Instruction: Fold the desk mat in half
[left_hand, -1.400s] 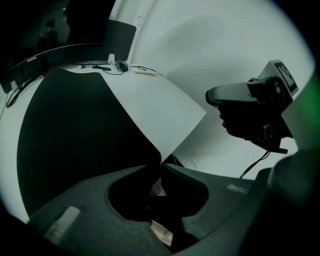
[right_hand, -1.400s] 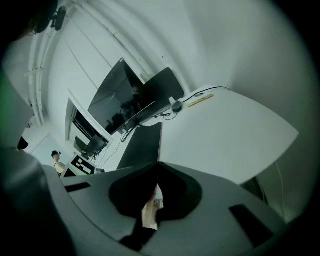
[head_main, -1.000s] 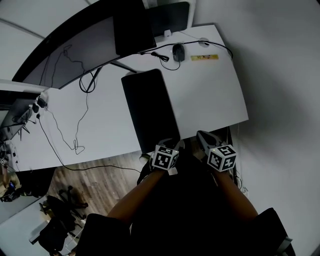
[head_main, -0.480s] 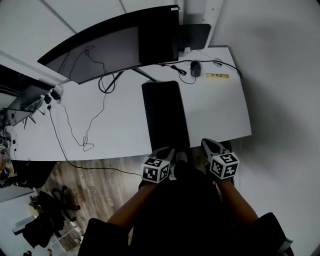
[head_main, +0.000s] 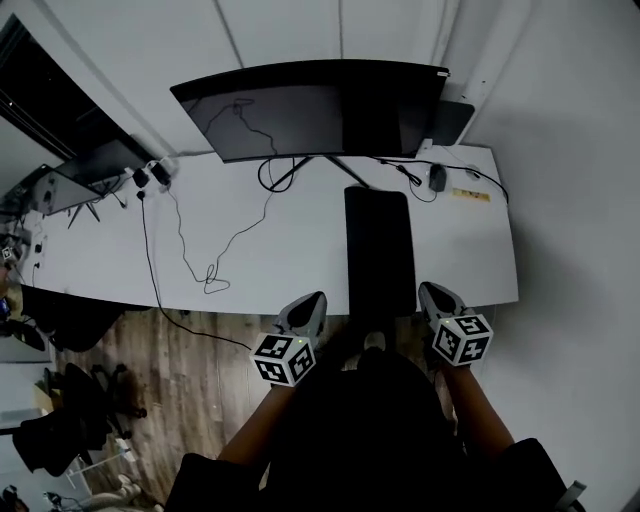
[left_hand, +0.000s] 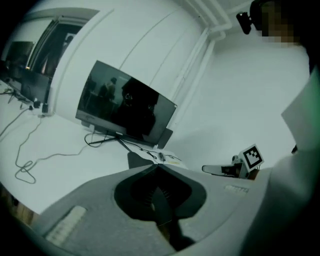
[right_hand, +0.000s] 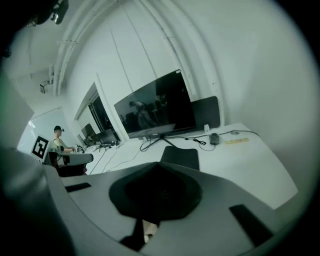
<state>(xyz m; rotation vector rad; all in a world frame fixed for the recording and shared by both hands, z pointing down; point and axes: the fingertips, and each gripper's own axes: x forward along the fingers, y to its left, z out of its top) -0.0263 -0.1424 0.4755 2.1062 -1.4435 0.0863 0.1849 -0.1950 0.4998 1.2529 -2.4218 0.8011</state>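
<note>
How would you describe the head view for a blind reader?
From above, a narrow dark desk mat lies on a white desk, with a person's left gripper and right gripper held by the desk's near edge, either side of the mat's end. A curved monitor and a mouse sit behind.

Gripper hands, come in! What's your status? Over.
Left gripper just closed, empty; right gripper shut, empty. Desk mat flat on desk, not held. Nothing on it.

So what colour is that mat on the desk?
Plain black. The desk mat shows best in the head view, dark against the white desk.
</note>
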